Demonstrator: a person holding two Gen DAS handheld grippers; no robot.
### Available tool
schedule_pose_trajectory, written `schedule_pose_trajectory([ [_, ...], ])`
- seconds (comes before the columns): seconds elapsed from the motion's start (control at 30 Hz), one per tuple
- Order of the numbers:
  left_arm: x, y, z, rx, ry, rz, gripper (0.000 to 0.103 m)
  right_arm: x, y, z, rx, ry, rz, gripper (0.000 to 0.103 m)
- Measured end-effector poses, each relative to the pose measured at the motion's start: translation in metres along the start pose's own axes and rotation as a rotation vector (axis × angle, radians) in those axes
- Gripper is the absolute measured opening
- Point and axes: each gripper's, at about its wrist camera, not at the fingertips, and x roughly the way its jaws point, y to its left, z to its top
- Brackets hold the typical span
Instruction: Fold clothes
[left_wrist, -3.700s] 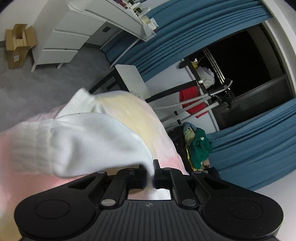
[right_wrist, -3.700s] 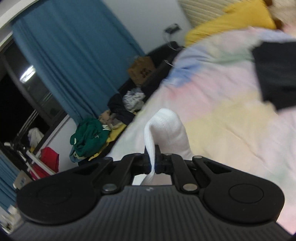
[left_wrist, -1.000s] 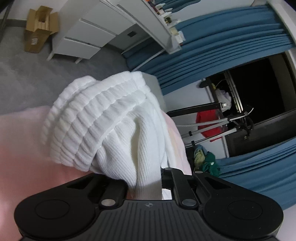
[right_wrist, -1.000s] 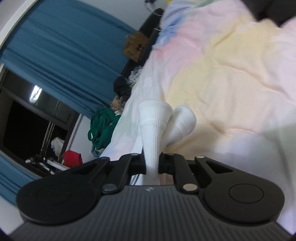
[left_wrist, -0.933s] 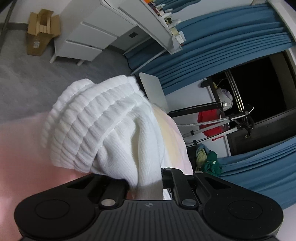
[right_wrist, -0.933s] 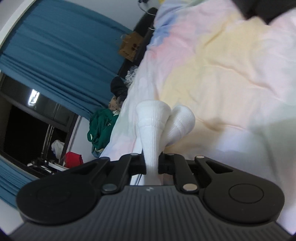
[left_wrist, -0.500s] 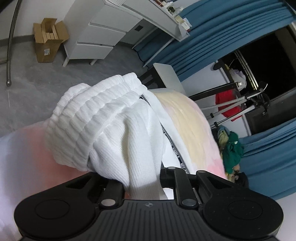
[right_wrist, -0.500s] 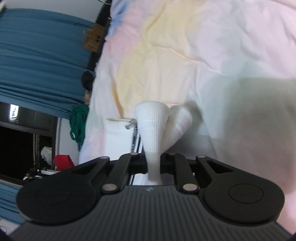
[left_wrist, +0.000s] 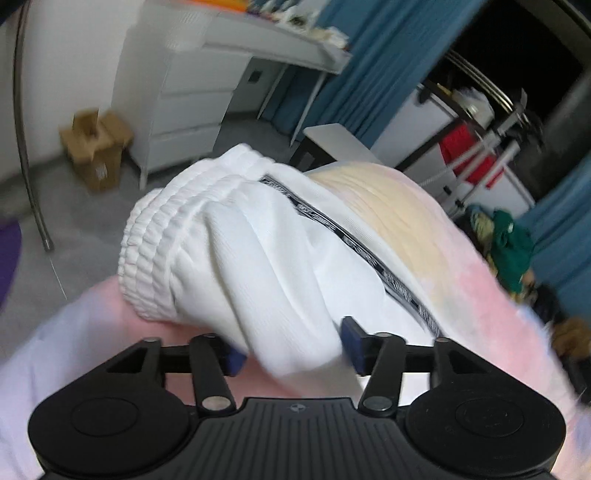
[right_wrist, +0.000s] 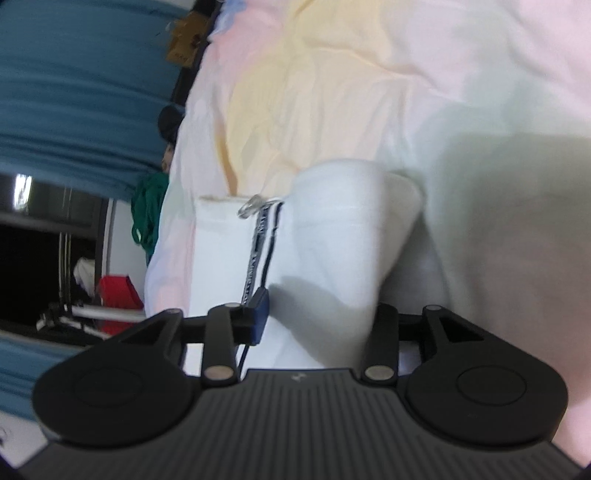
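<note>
White garment (left_wrist: 258, 254) lies bunched on the bed (left_wrist: 461, 266), ribbed cuff (left_wrist: 155, 243) at the bed's edge above grey floor. Left claw (left_wrist: 291, 350) spread apart, fabric lying loose between its fingers. Right claw (right_wrist: 317, 317) also wide apart, straddling the folded end. Pastel bedcover beyond the right claw lies open; drawers (left_wrist: 184, 99) stand well apart.
</note>
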Motion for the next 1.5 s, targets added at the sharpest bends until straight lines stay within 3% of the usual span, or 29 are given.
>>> schedule_pose_trajectory([
  [0.07,-0.009,-0.015,-0.015,0.098,-0.010,-0.002,0.073,0.003,0.002,-0.002,-0.022,0.007,0.002,0.042],
  [0.17,-0.022,-0.035,-0.038,0.208,-0.031,-0.014,0.074,0.006,0.005,-0.003,-0.043,0.009,0.013,0.042],
  [0.27,-0.034,-0.050,-0.053,0.262,-0.067,-0.058,0.075,0.000,0.008,-0.004,-0.025,-0.045,0.028,0.034],
  [0.33,-0.040,-0.062,-0.060,0.293,-0.094,-0.081,0.075,-0.003,0.010,-0.004,-0.017,-0.061,0.043,0.016],
  [0.47,-0.047,-0.096,-0.069,0.375,-0.156,-0.108,0.078,-0.006,0.015,-0.005,-0.059,-0.079,0.010,0.013],
  [0.63,-0.026,-0.156,-0.074,0.511,-0.202,-0.158,0.080,-0.010,0.020,-0.006,-0.064,-0.111,0.020,0.011],
  [0.8,0.023,-0.197,-0.076,0.546,-0.196,-0.186,0.080,-0.018,0.035,-0.008,-0.180,-0.142,0.030,0.011],
  [1.03,0.081,-0.215,-0.107,0.663,-0.170,-0.061,0.079,-0.018,0.050,-0.012,-0.276,-0.181,0.010,0.011],
  [1.2,0.109,-0.208,-0.119,0.704,-0.122,-0.028,0.080,-0.023,0.064,-0.019,-0.354,-0.224,0.002,0.011],
  [1.5,0.123,-0.203,-0.126,0.745,-0.102,-0.006,0.080,-0.045,0.111,-0.050,-0.632,-0.355,0.018,0.011],
])
